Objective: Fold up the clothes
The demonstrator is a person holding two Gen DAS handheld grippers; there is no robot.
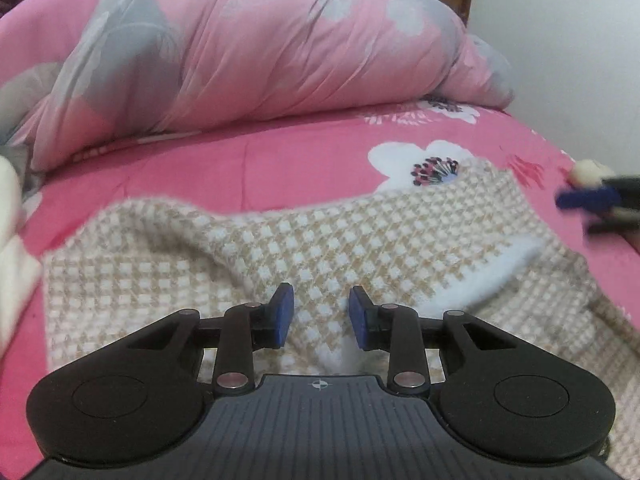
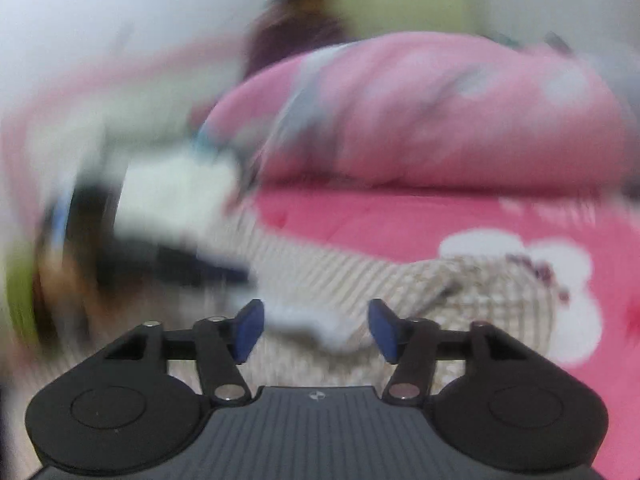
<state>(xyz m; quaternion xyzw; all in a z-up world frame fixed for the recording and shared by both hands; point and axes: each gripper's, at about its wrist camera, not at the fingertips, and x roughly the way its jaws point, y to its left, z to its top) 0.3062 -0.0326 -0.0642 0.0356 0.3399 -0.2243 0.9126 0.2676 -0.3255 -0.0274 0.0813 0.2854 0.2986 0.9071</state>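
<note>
Your left gripper has its jaws parted by a modest gap, and nothing is pinched between the blue pads; you look straight through the gap onto the checked beige-and-white garment. That garment lies spread and rumpled on the bed directly under and ahead of the jaws, with a white fuzzy edge of it running off to the right of the gap.

Your right gripper stands with its jaws wider apart, also holding nothing. The same garment lies below and beyond them, and a white fold of it shows in the gap, though the blur in that view keeps you from telling whether the pads touch it.

Further out, the garment rests on the pink flowered bedsheet. Behind it a bunched pink-and-grey duvet is heaped along the far side of the bed. In the left wrist view your right gripper's blue pad shows blurred at the right edge, beside the garment's corner.
</note>
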